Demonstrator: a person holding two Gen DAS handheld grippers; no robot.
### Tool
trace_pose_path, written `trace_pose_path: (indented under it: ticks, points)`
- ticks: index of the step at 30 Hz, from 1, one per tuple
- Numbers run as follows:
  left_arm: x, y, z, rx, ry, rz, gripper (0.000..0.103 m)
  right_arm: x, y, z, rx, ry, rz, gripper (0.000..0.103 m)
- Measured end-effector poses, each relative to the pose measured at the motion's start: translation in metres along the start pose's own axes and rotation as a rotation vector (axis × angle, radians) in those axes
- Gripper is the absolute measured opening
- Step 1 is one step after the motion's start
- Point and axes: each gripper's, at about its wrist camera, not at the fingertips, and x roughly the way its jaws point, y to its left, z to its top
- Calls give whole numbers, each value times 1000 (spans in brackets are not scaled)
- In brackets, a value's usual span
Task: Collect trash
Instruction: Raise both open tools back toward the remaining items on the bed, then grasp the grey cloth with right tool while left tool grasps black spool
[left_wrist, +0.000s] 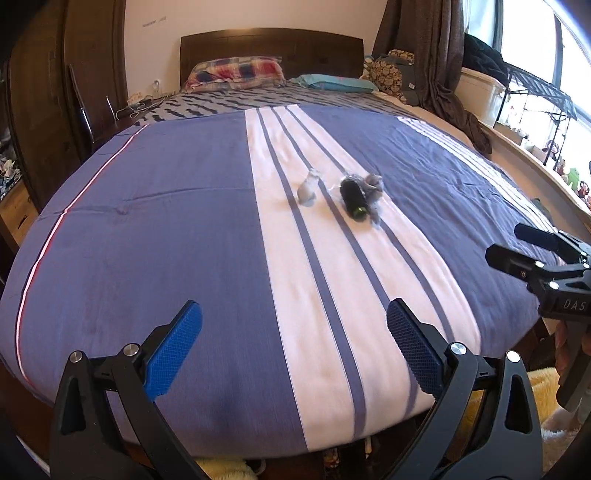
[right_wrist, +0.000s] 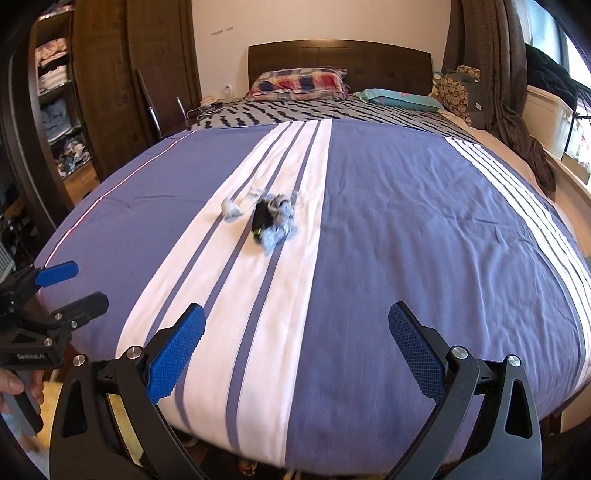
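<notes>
On the white stripe in the middle of the bed lie a crumpled white tissue (left_wrist: 307, 187) (right_wrist: 233, 207), a black roll with a green end (left_wrist: 353, 198) (right_wrist: 261, 220) and a grey-blue crumpled wad (left_wrist: 373, 186) (right_wrist: 281, 221) touching the roll. My left gripper (left_wrist: 294, 325) hangs open over the foot of the bed, well short of the trash; it also shows in the right wrist view as the left gripper (right_wrist: 74, 286). My right gripper (right_wrist: 296, 328) is open too, likewise far from the items, and appears at the edge as the right gripper (left_wrist: 506, 242). Both hold nothing.
A blue-and-white striped duvet (left_wrist: 166, 221) covers the bed. Pillows (left_wrist: 236, 74) lie by the dark headboard. A wooden wardrobe (right_wrist: 103, 92) stands on the left, curtains and a window shelf (left_wrist: 535, 122) on the right. Yellow fluffy rug (left_wrist: 543, 387) lies at the bed's foot.
</notes>
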Motion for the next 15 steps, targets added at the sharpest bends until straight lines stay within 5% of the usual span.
trace_pose_path:
  ticks: [15]
  points:
    - [73, 9, 41, -2, 54, -11, 95, 106, 1, 63, 30, 30, 59, 99]
